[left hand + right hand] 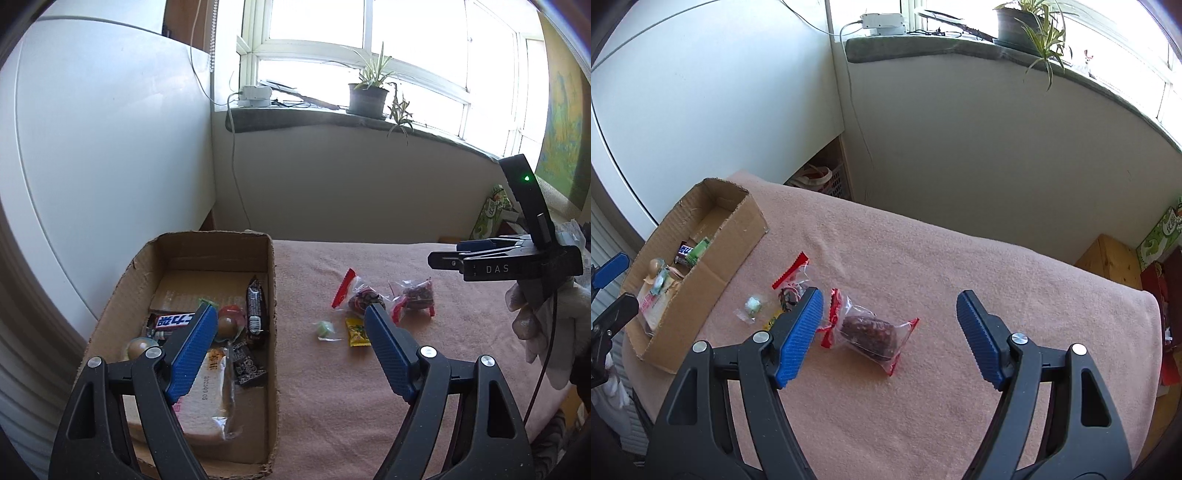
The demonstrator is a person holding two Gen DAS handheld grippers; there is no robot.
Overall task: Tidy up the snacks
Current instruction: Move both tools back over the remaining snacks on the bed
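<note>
Nearest, the right gripper (890, 339) hangs with its jaws spread and empty above the pink blanket-covered table (960, 258), a clear packet of dark dried fruit with red ends (868, 334) lying below and between its blue pads (799, 334). The left gripper (291, 347) is likewise spread and empty, straddling the right wall of the cardboard box (271, 295), which sits at the table's left edge and already holds a Snickers bar (173, 320), a wrapped bread slice (207, 398) and other snacks. Further in lie a yellow sachet (357, 332), a small green candy (325, 329) and a second red-edged packet (356, 295). The slick, crinkly film could likely slip from a shallow pinch, and these close neighbours might be dragged along; the left fingers could also knock the box wall.
</note>
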